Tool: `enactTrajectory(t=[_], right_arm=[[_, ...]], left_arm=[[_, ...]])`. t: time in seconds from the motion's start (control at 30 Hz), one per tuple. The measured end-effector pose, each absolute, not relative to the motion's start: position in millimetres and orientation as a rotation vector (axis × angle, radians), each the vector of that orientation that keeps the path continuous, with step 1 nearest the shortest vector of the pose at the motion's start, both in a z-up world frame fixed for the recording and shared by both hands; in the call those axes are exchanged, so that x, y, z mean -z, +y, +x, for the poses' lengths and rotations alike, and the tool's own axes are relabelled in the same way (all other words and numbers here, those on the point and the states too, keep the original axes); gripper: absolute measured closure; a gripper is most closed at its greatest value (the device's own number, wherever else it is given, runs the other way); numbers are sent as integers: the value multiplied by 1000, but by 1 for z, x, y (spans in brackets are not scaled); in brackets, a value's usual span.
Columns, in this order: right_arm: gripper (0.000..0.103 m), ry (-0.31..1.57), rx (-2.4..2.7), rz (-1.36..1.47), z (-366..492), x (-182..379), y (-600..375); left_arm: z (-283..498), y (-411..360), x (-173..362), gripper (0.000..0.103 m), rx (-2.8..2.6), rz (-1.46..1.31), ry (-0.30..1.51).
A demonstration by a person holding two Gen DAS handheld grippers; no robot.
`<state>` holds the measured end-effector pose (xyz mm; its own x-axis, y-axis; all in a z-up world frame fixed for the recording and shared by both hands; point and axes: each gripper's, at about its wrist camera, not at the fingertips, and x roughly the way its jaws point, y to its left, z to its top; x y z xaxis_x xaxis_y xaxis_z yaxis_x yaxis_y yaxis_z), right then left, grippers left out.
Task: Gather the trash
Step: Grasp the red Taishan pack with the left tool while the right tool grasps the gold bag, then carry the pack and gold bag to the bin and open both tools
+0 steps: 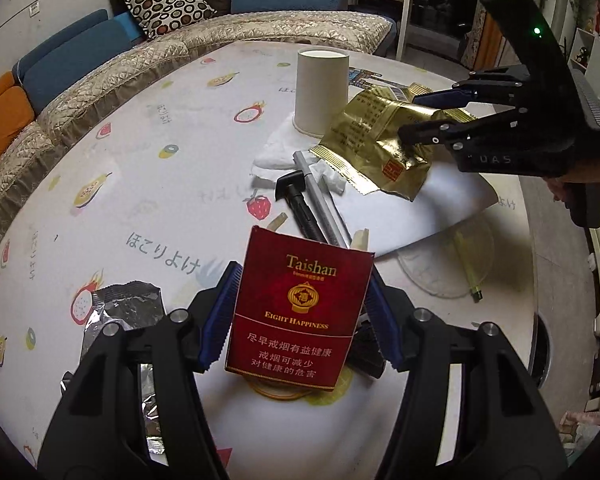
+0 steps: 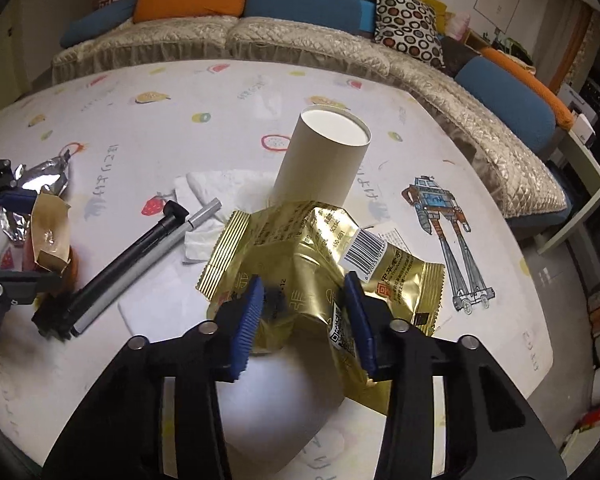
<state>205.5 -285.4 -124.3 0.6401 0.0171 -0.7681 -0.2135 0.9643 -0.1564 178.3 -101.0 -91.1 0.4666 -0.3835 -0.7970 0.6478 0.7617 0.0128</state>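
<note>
Left wrist: cig pack (image 1: 300, 308) base behind claw (image 1: 300, 312).

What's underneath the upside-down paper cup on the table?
The paper cup stands rim-down on crumpled white tissue. Its wall hides whatever may be inside.

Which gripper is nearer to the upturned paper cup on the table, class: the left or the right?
Right. The right gripper, shut on the gold wrapper, sits just in front of the paper cup. The left gripper, holding the red cigarette pack, is farther back, beyond the pens.
</note>
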Motion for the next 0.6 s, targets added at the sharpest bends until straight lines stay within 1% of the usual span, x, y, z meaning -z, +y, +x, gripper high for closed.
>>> enactTrajectory(t=[0.07,0.1,0.23,0.3,0.4,0.6], right_arm=[[79,870,-145,-225,206,121,-286],[82,877,-146,-229,206,121,-285],[88,883,-156,-231,208,121,-284],[93,873,-160,-219,206,117,-284],[94,856,-168,-187,203,104,-287],[95,817,-200,-150,183,69,-295]], left_arm=[[179,-101,91,45,647,327,878],[179,-101,90,45,647,323,877],[175,-102,86,45,650,320,868],[173,-101,84,45,655,323,865],[169,-103,79,45,653,342,859],[161,-105,60,46,642,341,831]])
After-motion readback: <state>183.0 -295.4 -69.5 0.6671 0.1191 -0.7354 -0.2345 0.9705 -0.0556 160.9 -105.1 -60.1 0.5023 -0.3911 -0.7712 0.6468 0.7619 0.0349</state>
